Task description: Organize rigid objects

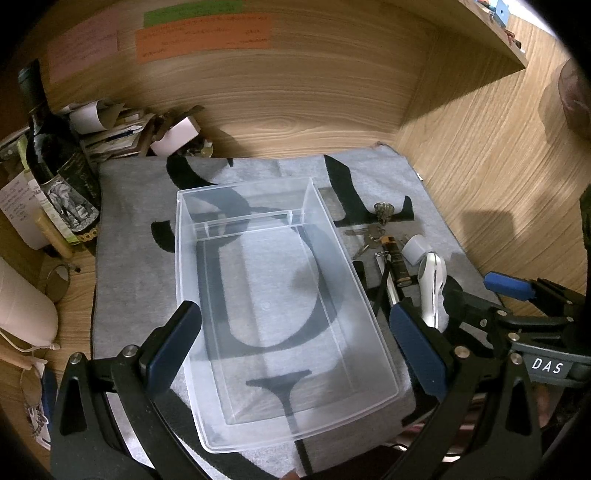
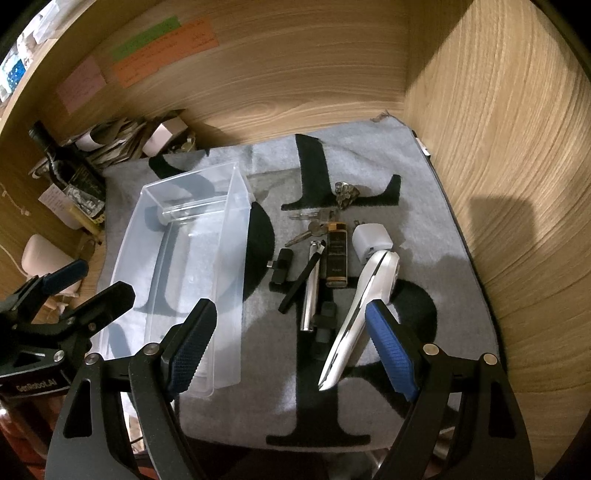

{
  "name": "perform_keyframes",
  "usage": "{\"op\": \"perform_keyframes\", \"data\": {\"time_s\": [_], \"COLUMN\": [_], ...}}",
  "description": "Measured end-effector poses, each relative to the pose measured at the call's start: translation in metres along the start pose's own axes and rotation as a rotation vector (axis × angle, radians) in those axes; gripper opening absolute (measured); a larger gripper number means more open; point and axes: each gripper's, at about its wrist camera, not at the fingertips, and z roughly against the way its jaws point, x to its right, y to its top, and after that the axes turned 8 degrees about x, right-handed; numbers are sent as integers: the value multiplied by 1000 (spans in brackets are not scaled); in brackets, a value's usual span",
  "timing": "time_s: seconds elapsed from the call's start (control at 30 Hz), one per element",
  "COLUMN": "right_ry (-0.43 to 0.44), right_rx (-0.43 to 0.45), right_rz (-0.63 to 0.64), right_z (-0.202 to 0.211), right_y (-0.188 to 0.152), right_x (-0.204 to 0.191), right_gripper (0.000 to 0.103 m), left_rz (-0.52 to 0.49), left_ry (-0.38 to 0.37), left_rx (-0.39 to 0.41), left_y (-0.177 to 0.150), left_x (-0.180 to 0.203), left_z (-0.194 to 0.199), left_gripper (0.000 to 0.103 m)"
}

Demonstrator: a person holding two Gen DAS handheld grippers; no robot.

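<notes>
A clear plastic bin (image 1: 280, 295) lies empty on the grey mat (image 1: 140, 258); it also shows at the left of the right wrist view (image 2: 184, 266). My left gripper (image 1: 295, 350) is open, its fingers on either side of the bin. Right of the bin lie a white and silver handheld device (image 2: 364, 306), a white charger cube (image 2: 371, 242), a black and gold lighter (image 2: 337, 258), a nail clipper (image 2: 312, 291), keys (image 2: 314, 229), a small black adapter (image 2: 279, 266) and a metal trinket (image 2: 345, 194). My right gripper (image 2: 291, 350) is open and empty above them.
A dark wine bottle (image 1: 55, 162), stacked papers (image 1: 110, 133) and a white pouch (image 1: 22, 302) stand left of the mat. Wooden walls close the back and right sides. Coloured paper notes (image 1: 203, 33) hang on the back wall.
</notes>
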Motion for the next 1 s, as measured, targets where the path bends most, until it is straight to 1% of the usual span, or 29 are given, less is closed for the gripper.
{"op": "perform_keyframes", "data": {"time_s": [1.0], "right_ry": [1], "right_rx": [-6], "right_rz": [-5], "right_z": [-1], "right_y": [6], "right_x": [-1], "right_gripper": [81], "left_rz": [-2], "left_ry": [0], "left_rx": [-3], "left_y": [3], "left_x": [1], "left_z": [-1], "left_gripper": [103]}}
